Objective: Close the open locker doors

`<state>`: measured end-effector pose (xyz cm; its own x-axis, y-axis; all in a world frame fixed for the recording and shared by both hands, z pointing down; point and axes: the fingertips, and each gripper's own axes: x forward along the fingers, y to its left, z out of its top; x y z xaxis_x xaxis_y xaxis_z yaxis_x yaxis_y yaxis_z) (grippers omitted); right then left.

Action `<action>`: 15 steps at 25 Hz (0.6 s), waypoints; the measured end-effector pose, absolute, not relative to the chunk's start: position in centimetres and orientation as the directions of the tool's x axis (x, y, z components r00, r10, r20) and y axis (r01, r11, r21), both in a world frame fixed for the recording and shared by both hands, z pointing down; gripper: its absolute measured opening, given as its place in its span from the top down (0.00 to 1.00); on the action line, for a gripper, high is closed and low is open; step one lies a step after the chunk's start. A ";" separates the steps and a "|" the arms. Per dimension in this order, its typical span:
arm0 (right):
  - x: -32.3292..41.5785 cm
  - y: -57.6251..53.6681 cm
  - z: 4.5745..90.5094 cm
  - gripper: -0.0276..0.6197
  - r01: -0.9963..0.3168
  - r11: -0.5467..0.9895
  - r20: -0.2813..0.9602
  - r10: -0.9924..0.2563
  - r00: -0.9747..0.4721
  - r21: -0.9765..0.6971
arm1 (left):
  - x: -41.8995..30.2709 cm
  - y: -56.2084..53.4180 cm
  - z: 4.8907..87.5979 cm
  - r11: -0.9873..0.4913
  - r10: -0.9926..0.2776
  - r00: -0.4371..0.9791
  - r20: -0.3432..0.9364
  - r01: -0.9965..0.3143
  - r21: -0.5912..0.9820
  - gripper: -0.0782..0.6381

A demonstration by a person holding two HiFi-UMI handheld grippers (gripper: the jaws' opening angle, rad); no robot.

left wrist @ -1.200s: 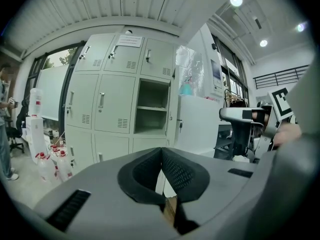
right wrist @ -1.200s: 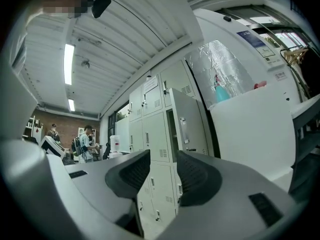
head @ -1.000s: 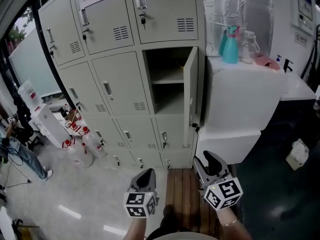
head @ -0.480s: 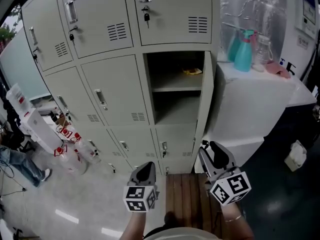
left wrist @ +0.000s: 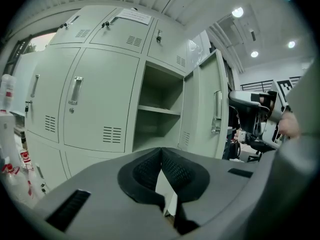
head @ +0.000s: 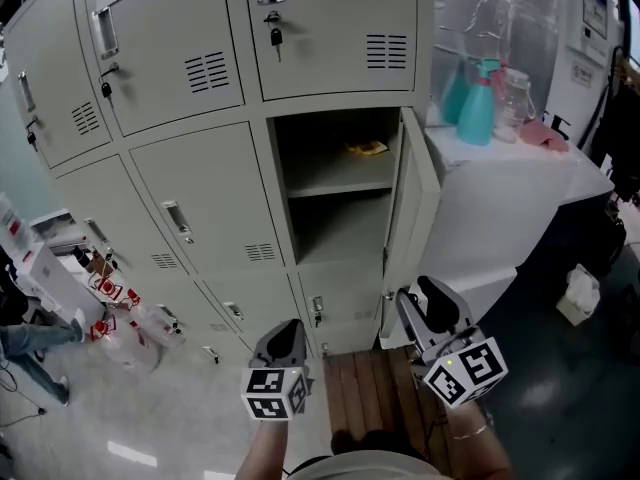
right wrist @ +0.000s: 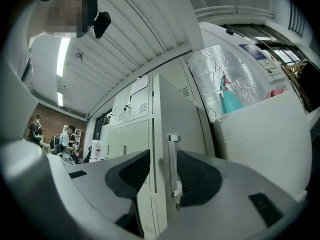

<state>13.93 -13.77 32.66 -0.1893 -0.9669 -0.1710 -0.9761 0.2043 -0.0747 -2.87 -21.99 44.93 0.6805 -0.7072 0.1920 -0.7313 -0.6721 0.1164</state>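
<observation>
The left tongs [head: 287, 333] were pressed shut, pads meeting on nothing, low before the grey metal locker bank [head: 190, 198]. The right tongs [head: 424, 296] stood partly apart, empty and touching nothing, near the open pale grey locker door [head: 411, 203]. That door stood upright with its long axis vertical. It was hinged on the right and swung out toward the near side, its edge facing the right tongs.
</observation>
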 end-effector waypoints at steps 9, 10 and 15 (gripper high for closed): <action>14.0 -14.6 32.8 0.75 -0.973 0.223 -0.181 -0.961 -0.209 -0.065 | -2.3 -23.0 45.8 -0.675 -0.698 0.687 0.203 -0.726 0.135 0.86; 14.0 -14.8 33.0 0.75 -0.971 0.228 -0.175 -0.961 -0.213 -0.066 | -2.4 -23.2 45.8 -0.669 -0.703 0.681 0.205 -0.731 0.135 0.86; 13.9 -15.2 33.4 0.77 -0.968 0.247 -0.174 -0.956 -0.236 -0.046 | -2.9 -24.0 45.9 -0.639 -0.728 0.654 0.208 -0.756 0.142 0.86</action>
<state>13.95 -15.20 33.41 -0.2361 -0.9561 -0.1736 -0.9678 0.2474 -0.0460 -2.93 -24.03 45.90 0.6538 -0.7276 0.2080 -0.7561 -0.6388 0.1422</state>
